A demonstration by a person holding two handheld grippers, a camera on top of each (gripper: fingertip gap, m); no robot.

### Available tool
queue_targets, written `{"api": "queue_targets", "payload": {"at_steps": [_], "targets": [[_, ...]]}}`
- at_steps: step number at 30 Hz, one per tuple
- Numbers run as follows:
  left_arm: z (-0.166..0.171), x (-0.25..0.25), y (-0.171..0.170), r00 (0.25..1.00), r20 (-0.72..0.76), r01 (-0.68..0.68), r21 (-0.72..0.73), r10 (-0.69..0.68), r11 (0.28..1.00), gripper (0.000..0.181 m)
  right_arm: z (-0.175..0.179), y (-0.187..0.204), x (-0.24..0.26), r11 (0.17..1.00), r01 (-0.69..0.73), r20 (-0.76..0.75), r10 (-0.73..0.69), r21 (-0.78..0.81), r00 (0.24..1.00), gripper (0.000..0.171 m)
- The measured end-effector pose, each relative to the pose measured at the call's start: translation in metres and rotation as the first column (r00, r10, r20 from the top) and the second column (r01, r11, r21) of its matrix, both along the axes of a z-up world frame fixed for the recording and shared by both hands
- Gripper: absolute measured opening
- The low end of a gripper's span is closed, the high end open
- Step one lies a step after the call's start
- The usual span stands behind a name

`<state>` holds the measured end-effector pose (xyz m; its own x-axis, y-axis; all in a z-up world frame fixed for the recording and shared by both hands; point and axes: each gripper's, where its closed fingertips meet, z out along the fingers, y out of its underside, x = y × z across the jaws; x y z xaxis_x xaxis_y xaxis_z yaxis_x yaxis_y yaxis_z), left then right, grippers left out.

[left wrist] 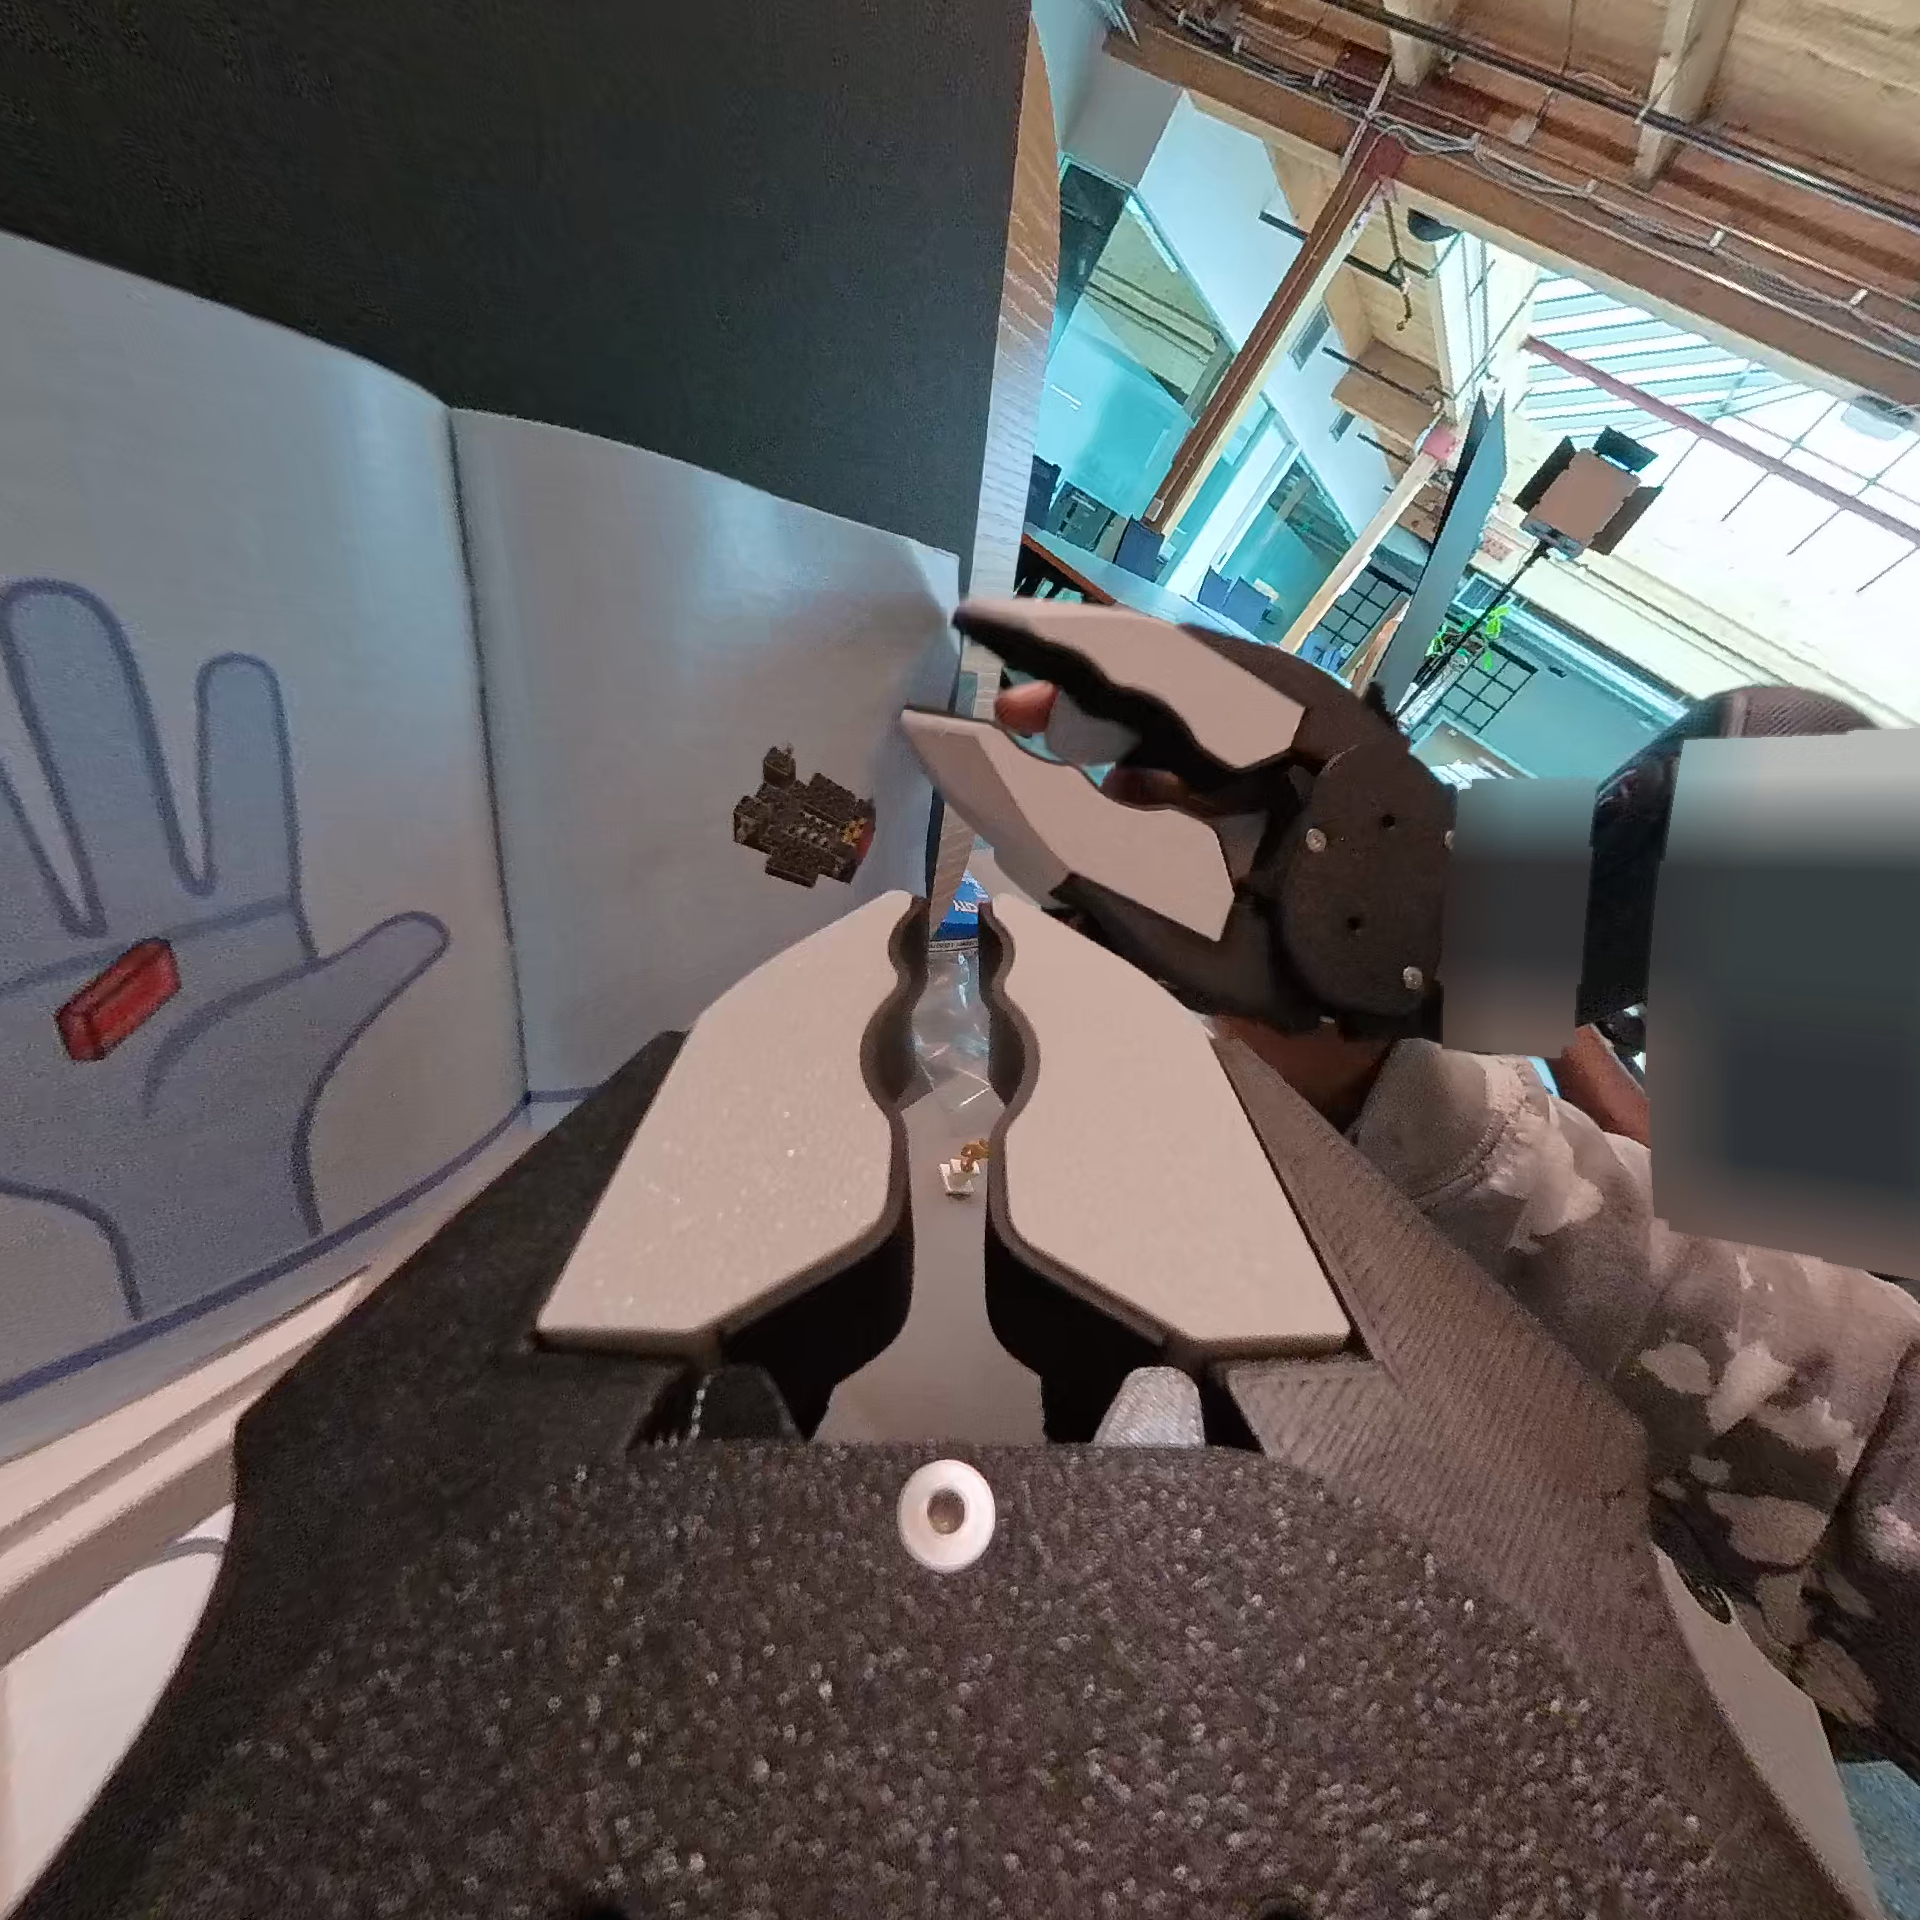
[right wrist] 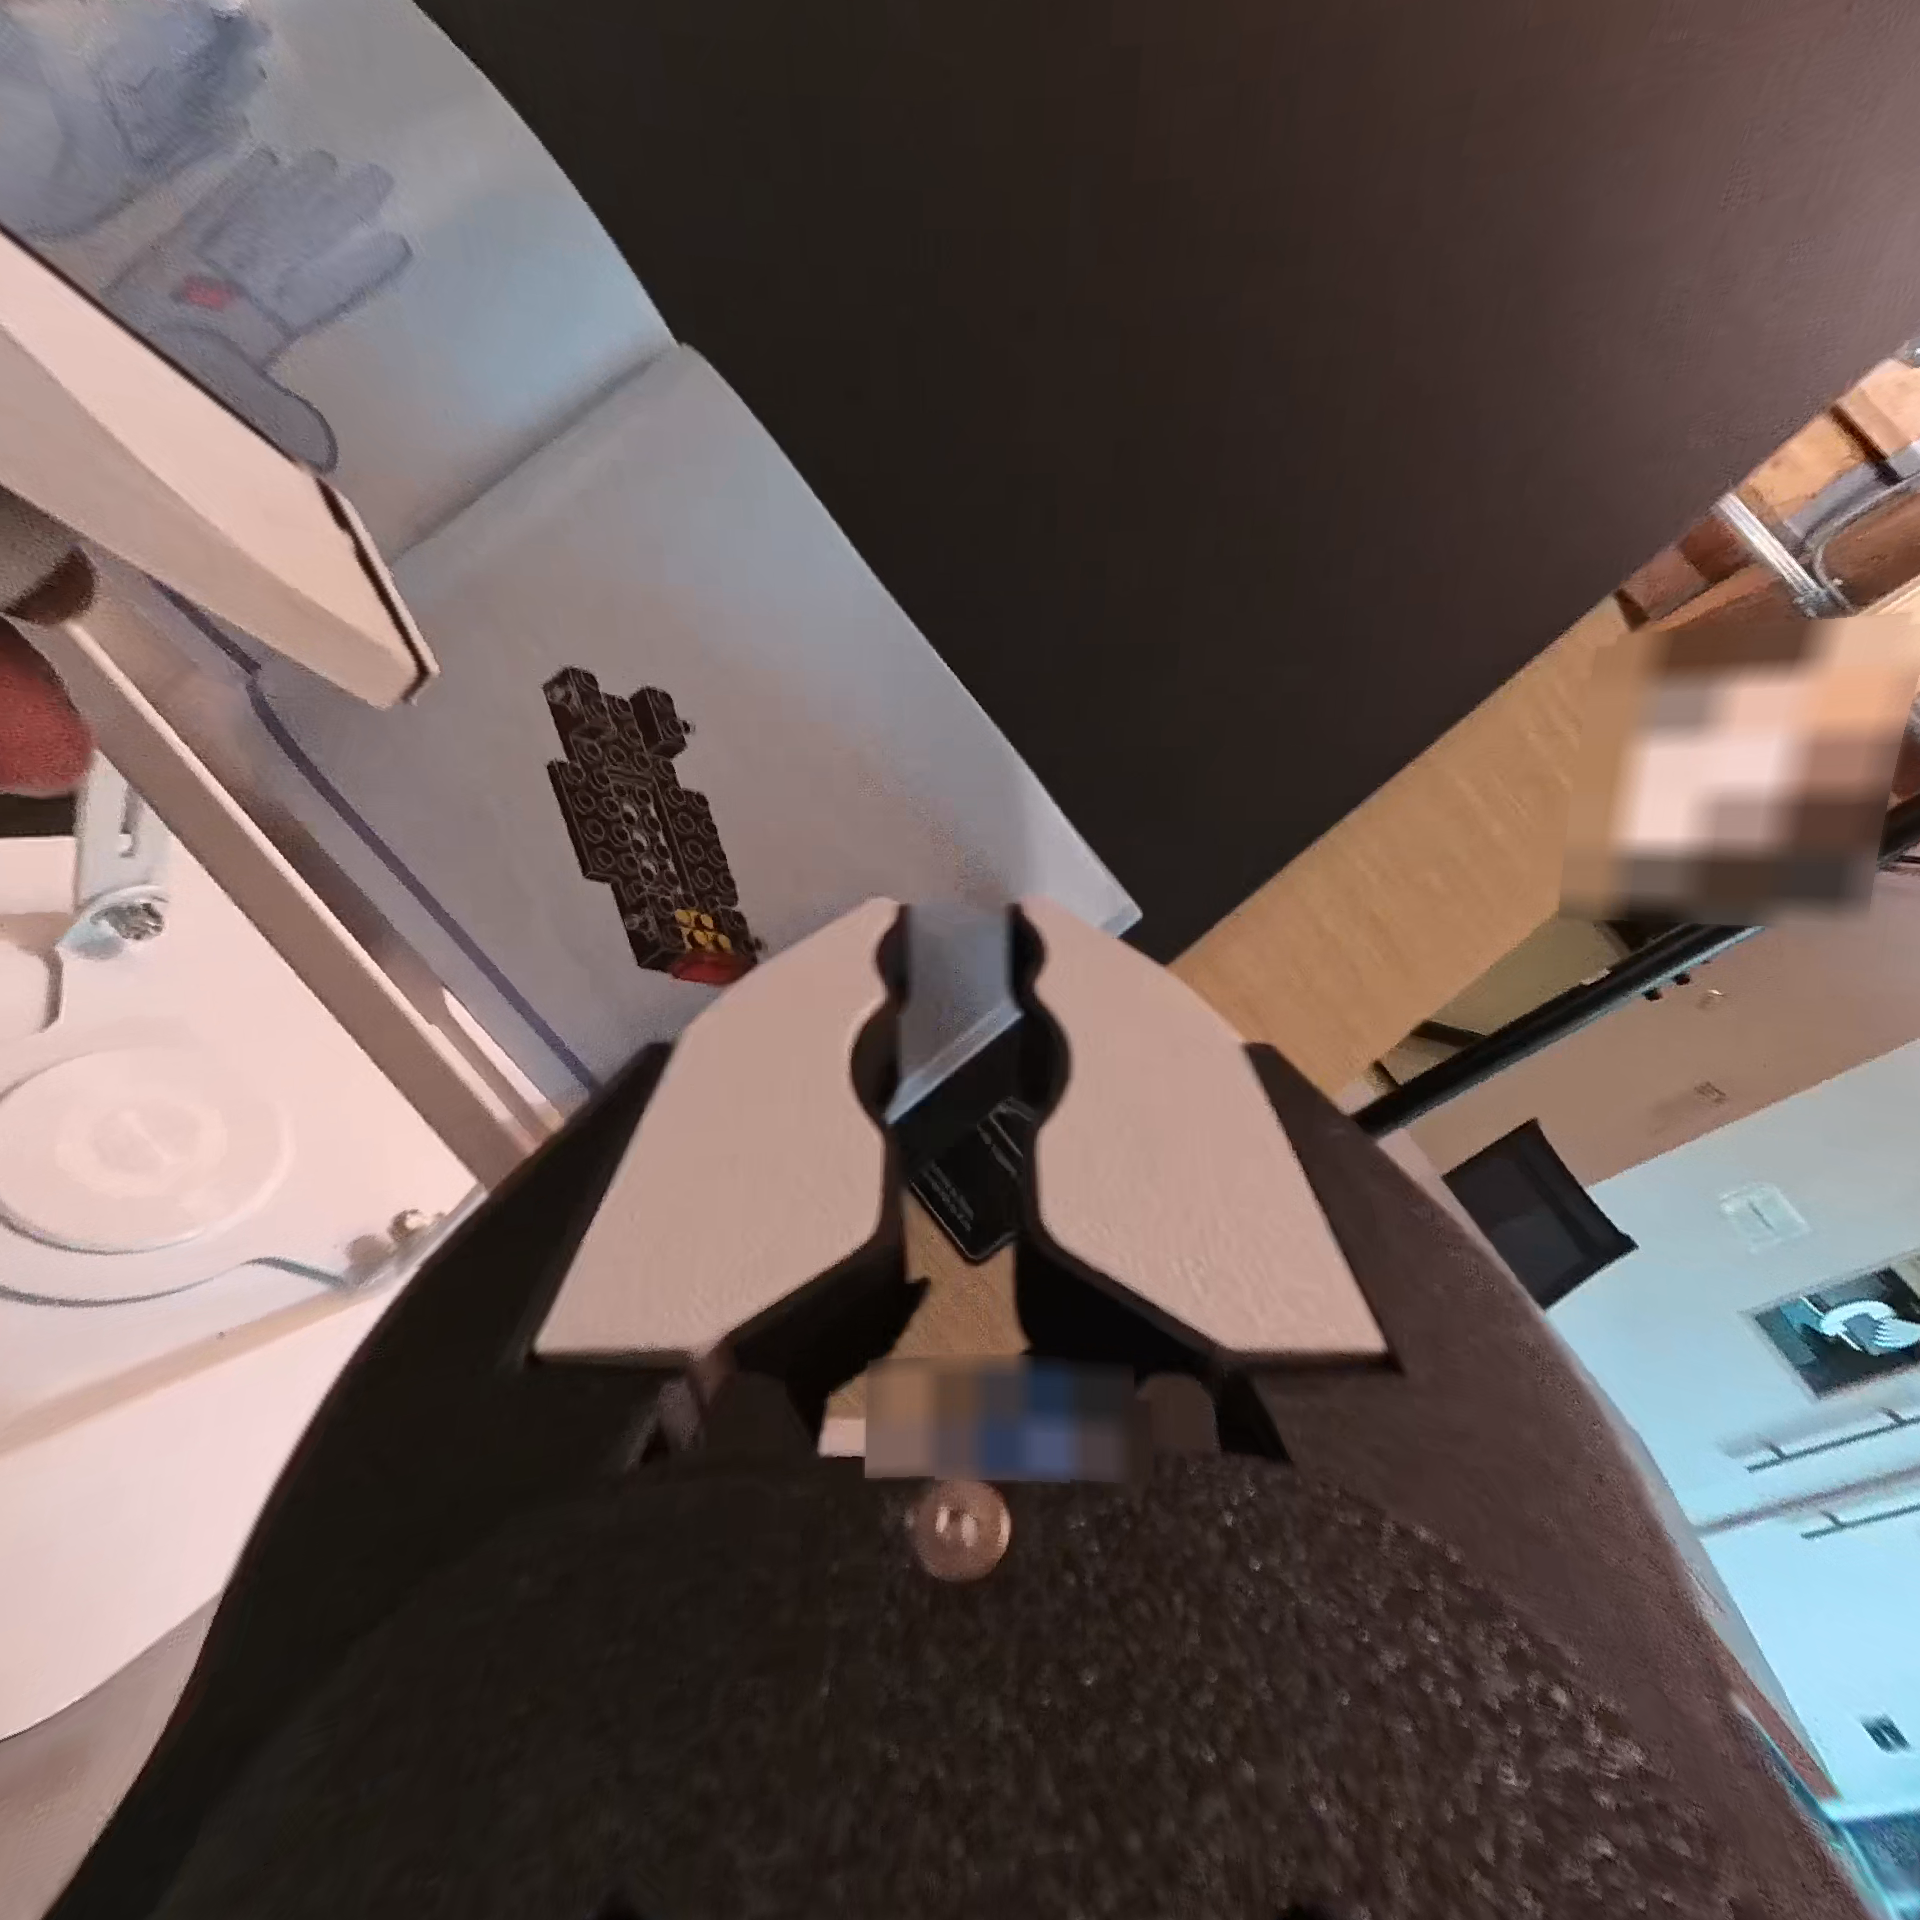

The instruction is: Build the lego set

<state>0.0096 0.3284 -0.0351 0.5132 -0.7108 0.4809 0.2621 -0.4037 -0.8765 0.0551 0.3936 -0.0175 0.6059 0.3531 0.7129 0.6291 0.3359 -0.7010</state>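
Instruction booklet stands open and raised against a dark panel. Right gripper comes in from the right in the left wrist view, its two fingers set either side of the booklet's right page edge with a slim gap between the tips; a person's fingertip shows behind them, camo sleeve below. Right wrist view puts that page corner between its own fingers, contact itself unclear, so pinch vs. just straddling: cannot tell. Left gripper fingers sit close together with a narrow slot, nothing held; through the slot a clear plastic bag and small loose lego pieces lie on a grey surface, seen in this view only. Printed black lego model sits on the right page, a drawn hand with a red brick on the left page. Only the right wrist view shows a cardboard box edge and white table at left.
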Motion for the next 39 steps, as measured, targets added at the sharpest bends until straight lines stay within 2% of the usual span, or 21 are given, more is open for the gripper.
{"api": "queue_targets", "payload": {"at_steps": [2,4,10,12,16,18,20,23,28,32,33,36,37,39], "targets": [[-0.002,0.001,0.0,1.0,-0.002,0.002,-0.002,-0.002,1.0,0.008,0.003,0.001,-0.002,1.0,-0.004,-0.001,0.004,-0.011,1.0,0.038],[-0.004,0.003,-0.001,1.0,0.0,0.007,-0.008,-0.007,1.0,0.008,0.0,0.006,-0.003,0.999,0.008,0.013,-0.007,-0.043,1.0,0.038],[-0.006,0.0,-0.002,1.0,-0.001,0.007,-0.006,-0.007,1.0,0.008,-0.011,0.006,-0.01,0.996,-0.001,0.015,0.003,-0.086,1.0,0.008],[-0.006,-0.003,0.0,1.0,0.001,0.002,-0.008,-0.002,1.0,0.008,-0.01,0.004,-0.01,0.996,-0.001,0.0,0.001,-0.084,1.0,0.005],[-0.008,-0.007,0.002,1.0,0.005,-0.005,-0.012,0.005,1.0,0.008,0.004,0.004,-0.005,0.996,-0.004,-0.042,0.0,-0.085,0.999,0.039],[-0.009,-0.006,0.002,1.0,0.013,0.0,-0.021,0.0,1.0,0.008,0.002,0.009,-0.003,0.992,0.002,-0.042,-0.007,-0.129,0.999,0.042],[-0.01,-0.004,0.001,1.0,0.017,0.006,-0.023,-0.005,1.0,0.009,0.002,0.013,-0.001,0.991,0.02,-0.036,-0.025,-0.133,0.999,0.039],[-0.011,-0.003,-0.001,1.0,0.01,0.007,-0.016,-0.007,1.0,0.009,0.005,0.017,0.003,0.989,0.046,-0.053,-0.054,-0.14,0.997,0.021],[-0.012,-0.006,0.001,1.0,0.015,0.004,-0.021,-0.004,1.0,0.008,0.002,0.013,0.003,0.993,0.041,-0.038,-0.045,-0.11,0.998,0.003],[-0.012,-0.006,0.001,1.0,0.015,0.005,-0.022,-0.004,1.0,0.008,0.002,0.009,0.002,0.994,0.044,-0.03,-0.047,-0.096,0.998,0.0],[-0.013,-0.007,0.001,1.0,0.013,0.003,-0.021,-0.003,1.0,0.009,0.003,0.008,0.003,0.994,0.038,-0.041,-0.042,-0.098,0.998,0.001],[-0.015,-0.009,0.001,1.0,0.015,0.0,-0.025,0.0,1.0,0.008,0.007,0.005,0.002,0.995,0.028,-0.041,-0.032,-0.095,0.999,0.039],[-0.016,-0.009,0.002,1.0,0.018,0.001,-0.031,0.0,1.0,0.008,0.007,0.007,0.003,0.995,0.037,-0.032,-0.041,-0.091,0.999,0.046],[-0.016,-0.008,0.001,1.0,0.027,0.006,-0.039,-0.005,0.999,0.009,0.004,0.01,0.003,0.994,0.041,-0.029,-0.045,-0.101,0.999,0.046]]}}
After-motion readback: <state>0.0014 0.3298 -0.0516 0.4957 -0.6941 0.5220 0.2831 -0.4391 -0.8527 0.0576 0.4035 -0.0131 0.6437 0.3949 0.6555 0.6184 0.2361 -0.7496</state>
